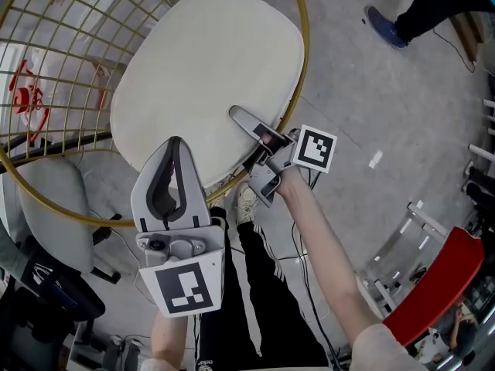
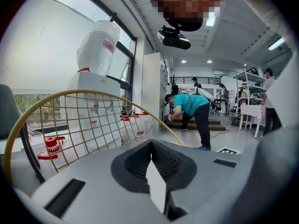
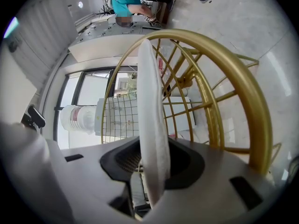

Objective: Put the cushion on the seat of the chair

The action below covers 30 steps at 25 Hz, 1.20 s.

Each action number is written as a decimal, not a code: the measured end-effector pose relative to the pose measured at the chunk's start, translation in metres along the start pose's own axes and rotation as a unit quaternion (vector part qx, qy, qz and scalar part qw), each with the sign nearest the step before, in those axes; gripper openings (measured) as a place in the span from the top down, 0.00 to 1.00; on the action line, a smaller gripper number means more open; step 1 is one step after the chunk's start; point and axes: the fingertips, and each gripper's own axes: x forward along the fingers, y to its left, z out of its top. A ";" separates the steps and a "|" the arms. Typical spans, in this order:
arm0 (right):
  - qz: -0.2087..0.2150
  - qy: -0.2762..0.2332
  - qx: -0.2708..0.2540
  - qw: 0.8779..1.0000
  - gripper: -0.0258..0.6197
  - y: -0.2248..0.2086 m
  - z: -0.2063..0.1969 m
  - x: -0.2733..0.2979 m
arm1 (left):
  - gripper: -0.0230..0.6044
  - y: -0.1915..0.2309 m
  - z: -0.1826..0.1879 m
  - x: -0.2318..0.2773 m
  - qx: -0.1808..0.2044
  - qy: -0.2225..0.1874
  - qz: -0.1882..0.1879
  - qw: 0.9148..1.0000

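The chair is an open gold wire shell with a rounded rim. That slick rim probably gives a soft pad little to catch on, which is the main risk. The cushion fills the upper centre of the head view and lies flat in the shell, so it looks as good as placed. Its lower edge runs right along the front rim, though, and a small tug toward the lower right of the frame could slide it off the seat.

The right tool is the likeliest source of that tug. It sits at the cushion's lower right edge with its jaws wide. The right gripper view shows the pale edge passing between them with a gap beside the ribbed pad, so nothing is pinched. If the tool backs out tilted, a jaw could hook the fabric and drag it.

The left tool is at lower centre, its tips at the cushion's near edge. Its jaws are together and empty. Contact cannot be judged, but a nudge from it could ruck that edge.
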 end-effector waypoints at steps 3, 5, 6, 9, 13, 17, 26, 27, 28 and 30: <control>0.003 0.001 -0.001 1.000 0.77 0.000 0.001 -0.007 | 0.94 -0.002 0.000 0.000 -0.001 -0.001 0.001 1.000; 0.006 0.004 -0.004 1.000 0.77 0.001 0.000 -0.009 | 0.94 -0.004 -0.001 -0.001 0.000 -0.001 0.000 1.000; 0.007 0.004 -0.004 1.000 0.77 0.002 0.000 -0.010 | 0.94 -0.005 -0.001 -0.001 0.000 0.000 -0.001 1.000; 0.013 -0.001 0.002 1.000 0.77 0.004 0.001 -0.013 | 0.94 -0.009 -0.002 -0.003 0.001 0.001 -0.002 1.000; 0.018 -0.005 0.005 1.000 0.77 0.005 0.002 -0.017 | 0.94 -0.014 -0.002 -0.003 0.004 0.001 -0.004 1.000; 0.025 -0.010 0.010 1.000 0.77 0.008 0.002 -0.024 | 0.94 -0.018 -0.001 -0.006 0.004 -0.004 -0.003 1.000; 0.030 -0.021 0.023 0.999 0.77 0.006 0.005 -0.037 | 0.94 -0.030 -0.003 -0.010 0.007 -0.002 -0.008 1.000; 0.029 -0.021 0.023 0.999 0.77 0.005 0.005 -0.039 | 0.94 -0.031 -0.004 -0.011 0.007 -0.002 -0.008 1.000; 0.027 -0.021 0.023 0.999 0.77 0.004 0.006 -0.042 | 0.94 -0.032 -0.004 -0.011 0.007 -0.002 -0.008 1.000; 0.024 -0.024 0.024 0.999 0.77 0.002 0.007 -0.047 | 0.94 -0.033 -0.005 -0.012 0.008 -0.001 -0.008 1.000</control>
